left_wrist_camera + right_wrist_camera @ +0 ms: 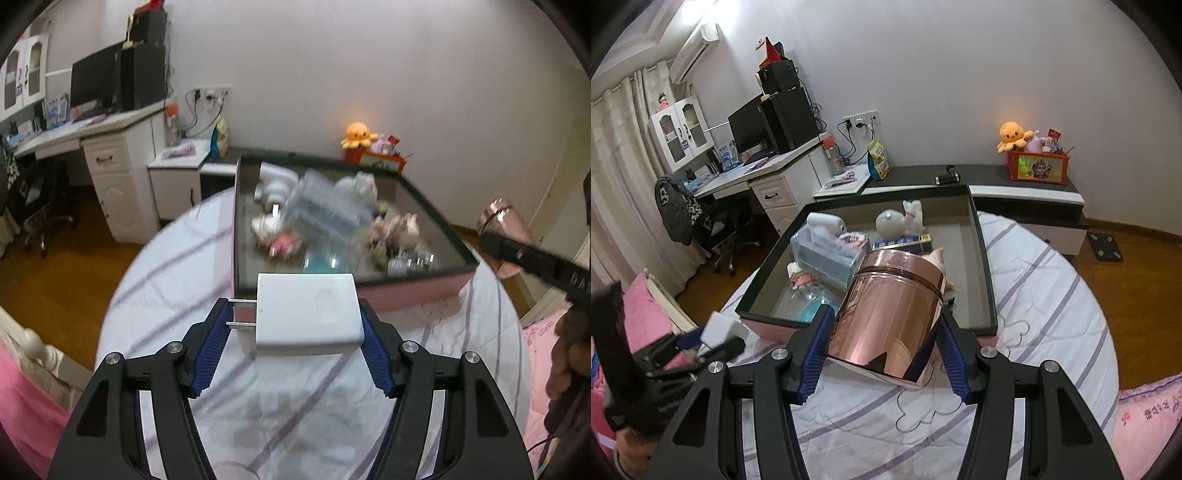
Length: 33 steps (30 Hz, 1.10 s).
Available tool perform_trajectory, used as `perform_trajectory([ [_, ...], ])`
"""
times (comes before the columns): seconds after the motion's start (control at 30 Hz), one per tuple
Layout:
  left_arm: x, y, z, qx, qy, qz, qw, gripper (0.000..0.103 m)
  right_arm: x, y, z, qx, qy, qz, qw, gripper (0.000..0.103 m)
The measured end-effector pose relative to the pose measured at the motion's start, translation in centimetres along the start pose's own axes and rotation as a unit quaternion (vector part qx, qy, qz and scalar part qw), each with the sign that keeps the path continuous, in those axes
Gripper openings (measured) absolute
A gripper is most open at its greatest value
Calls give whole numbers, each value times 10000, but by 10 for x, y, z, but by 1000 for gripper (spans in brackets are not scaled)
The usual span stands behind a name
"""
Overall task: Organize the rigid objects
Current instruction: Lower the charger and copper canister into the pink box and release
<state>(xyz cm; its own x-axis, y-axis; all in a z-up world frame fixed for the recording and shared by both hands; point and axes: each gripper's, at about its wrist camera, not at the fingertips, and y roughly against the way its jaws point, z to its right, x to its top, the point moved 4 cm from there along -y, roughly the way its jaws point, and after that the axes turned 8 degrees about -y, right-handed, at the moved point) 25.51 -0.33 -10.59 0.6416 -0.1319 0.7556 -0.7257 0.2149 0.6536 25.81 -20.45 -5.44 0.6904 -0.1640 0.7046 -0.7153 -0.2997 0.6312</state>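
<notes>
White plastic charger (pixel 308 314) with two metal prongs is clamped between the blue pads of the left gripper (pixel 295 334), above the striped bedsheet (pixel 166 288). The right gripper (pixel 882 345) grasps a rose-gold metal canister (pixel 890 314) just before the dark tray (pixel 982 258) of toys.

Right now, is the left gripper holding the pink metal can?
No, the left gripper is closed on a white charger; the pink metal can sits between the right gripper's fingers.
</notes>
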Motion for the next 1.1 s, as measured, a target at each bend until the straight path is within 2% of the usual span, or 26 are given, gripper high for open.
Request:
perform_trajectory([
  [0.17, 36, -2, -1, -24, -67, 278, 9996, 67, 15, -3, -3, -27, 114, 77, 9999, 56],
  [0.33, 58, -24, -1, -78, -75, 288, 9995, 67, 27, -13, -1, -93, 184, 74, 9998, 56],
  [0.53, 64, -55, 7, -138, -117, 133, 9997, 68, 31, -33, 5, -176, 205, -54, 9996, 56],
  [0.73, 56, -78, 8, -86, -107, -133, 9998, 68, 27, -54, 13, -251, 135, -258, 9993, 57],
  [0.77, 55, -78, 8, -65, -97, -140, 9998, 71, 26, -58, 14, -258, 132, -313, 9991, 57],
  [0.8, 55, -77, 7, -56, -90, -142, 9998, 77, 25, -60, 14, -264, 124, -348, 9990, 58],
  [0.83, 55, -75, 7, -45, -78, -113, 9999, 82, 24, -62, 15, -266, 112, -373, 9989, 60],
  [0.87, 55, -71, 6, 15, -72, -54, 10000, 92, 22, -63, 17, -260, 84, -367, 9990, 70],
  [0.9, 55, -67, 5, 69, -69, -11, 10000, 99, 21, -62, 17, -269, 55, -353, 9990, 84],
  [0.97, 56, -57, 5, 149, -81, 97, 9998, 103, 19, -57, 19, -278, -55, -286, 9992, 86],
  [1.03, 55, -48, 5, 149, -84, 126, 9998, 103, 19, -51, 20, -322, -186, -241, 9990, 93],
  [1.07, 54, -44, 5, 154, -85, 132, 9998, 103, 18, -48, 21, -377, -226, -211, 9988, 102],
  [1.1, 54, -40, 6, 167, -89, 139, 9997, 103, 17, -43, 21, -411, -256, -168, 9987, 103],
])
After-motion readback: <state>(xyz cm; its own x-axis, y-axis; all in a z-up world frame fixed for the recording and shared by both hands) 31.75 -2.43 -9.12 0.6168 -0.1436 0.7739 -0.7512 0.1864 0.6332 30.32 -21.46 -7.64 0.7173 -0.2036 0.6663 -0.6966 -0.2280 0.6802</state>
